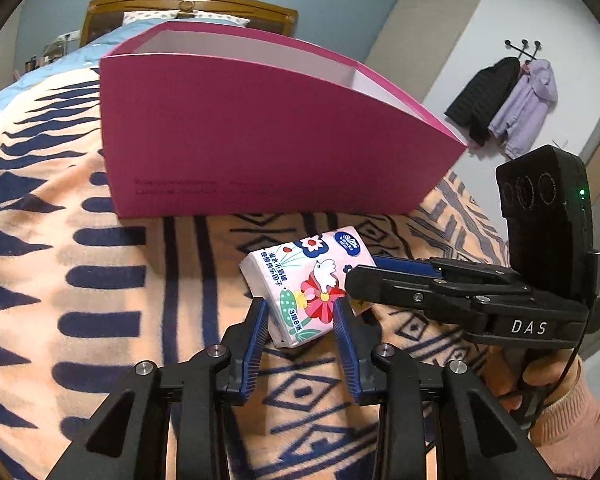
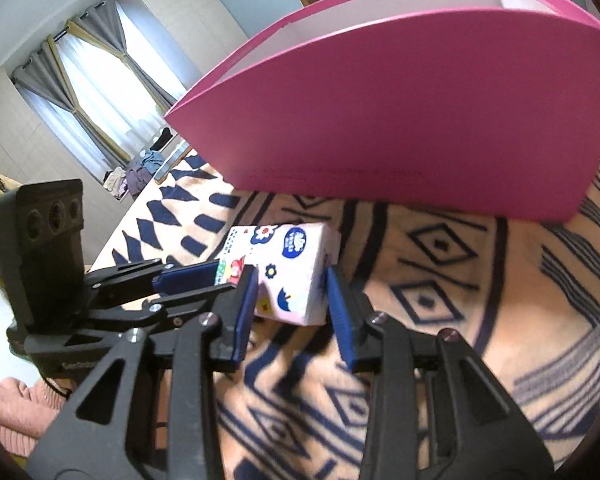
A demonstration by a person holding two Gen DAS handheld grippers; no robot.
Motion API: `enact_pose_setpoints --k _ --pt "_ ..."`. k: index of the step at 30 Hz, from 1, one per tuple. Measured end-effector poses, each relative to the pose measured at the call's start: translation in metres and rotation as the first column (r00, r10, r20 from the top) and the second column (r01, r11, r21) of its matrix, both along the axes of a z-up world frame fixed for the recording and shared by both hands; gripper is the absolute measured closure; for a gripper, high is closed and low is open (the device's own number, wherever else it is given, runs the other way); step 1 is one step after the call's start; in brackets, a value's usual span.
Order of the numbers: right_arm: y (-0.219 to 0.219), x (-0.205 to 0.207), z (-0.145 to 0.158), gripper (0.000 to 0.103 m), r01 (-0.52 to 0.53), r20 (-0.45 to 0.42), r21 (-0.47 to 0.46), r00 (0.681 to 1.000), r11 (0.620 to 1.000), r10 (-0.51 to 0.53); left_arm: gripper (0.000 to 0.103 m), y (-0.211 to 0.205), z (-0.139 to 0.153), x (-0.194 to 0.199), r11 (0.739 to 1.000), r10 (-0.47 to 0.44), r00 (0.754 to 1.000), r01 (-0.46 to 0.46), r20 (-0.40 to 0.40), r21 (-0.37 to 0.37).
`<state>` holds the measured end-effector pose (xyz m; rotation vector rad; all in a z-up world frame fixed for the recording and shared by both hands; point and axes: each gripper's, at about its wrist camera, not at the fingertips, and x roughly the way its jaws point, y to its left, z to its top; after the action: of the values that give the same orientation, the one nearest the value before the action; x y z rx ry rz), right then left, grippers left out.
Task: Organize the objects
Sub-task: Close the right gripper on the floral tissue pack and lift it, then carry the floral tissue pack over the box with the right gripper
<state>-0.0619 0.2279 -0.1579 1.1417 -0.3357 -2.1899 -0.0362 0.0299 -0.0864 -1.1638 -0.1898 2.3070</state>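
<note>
The pink box [image 1: 260,136] is stood on the patterned blanket [image 1: 80,280], open side up. Just in front of it the tissue pack [image 1: 304,280] is held by 2 grippers: the left gripper [image 1: 300,316] is clamped across its near end, the right gripper [image 2: 290,292] across its other end. The long axis is laid slantwise to the box wall, which is directly ahead.

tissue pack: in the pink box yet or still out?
Out. The tissue pack lies on the blanket in front of the pink box.
</note>
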Motion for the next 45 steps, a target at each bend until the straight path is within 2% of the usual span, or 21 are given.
enact_pose_setpoints --k 6,12,30,45 --pt "0.0 -0.001 -0.006 0.064 0.014 0.009 -0.007 1.0 1.0 -0.014 0.069 0.008 -0.001 0.0 1.0 0.013 1.0 -0.013 0.003 -0.002" --pt "0.007 0.007 0.001 0.064 0.02 -0.018 -0.016 1.0 1.0 -0.021 0.07 0.011 0.0 0.005 1.0 0.003 1.0 -0.003 -0.004 -0.004" --pt "0.021 0.034 0.041 0.064 0.052 -0.159 -0.009 0.986 0.999 -0.053 0.069 0.04 0.047 0.011 0.999 -0.03 0.991 0.026 -0.127 -0.034" --pt "0.024 0.037 0.063 0.064 0.064 -0.231 -0.014 0.971 0.998 -0.065 0.069 0.035 0.071 0.008 0.999 -0.032 0.98 0.027 -0.196 -0.029"
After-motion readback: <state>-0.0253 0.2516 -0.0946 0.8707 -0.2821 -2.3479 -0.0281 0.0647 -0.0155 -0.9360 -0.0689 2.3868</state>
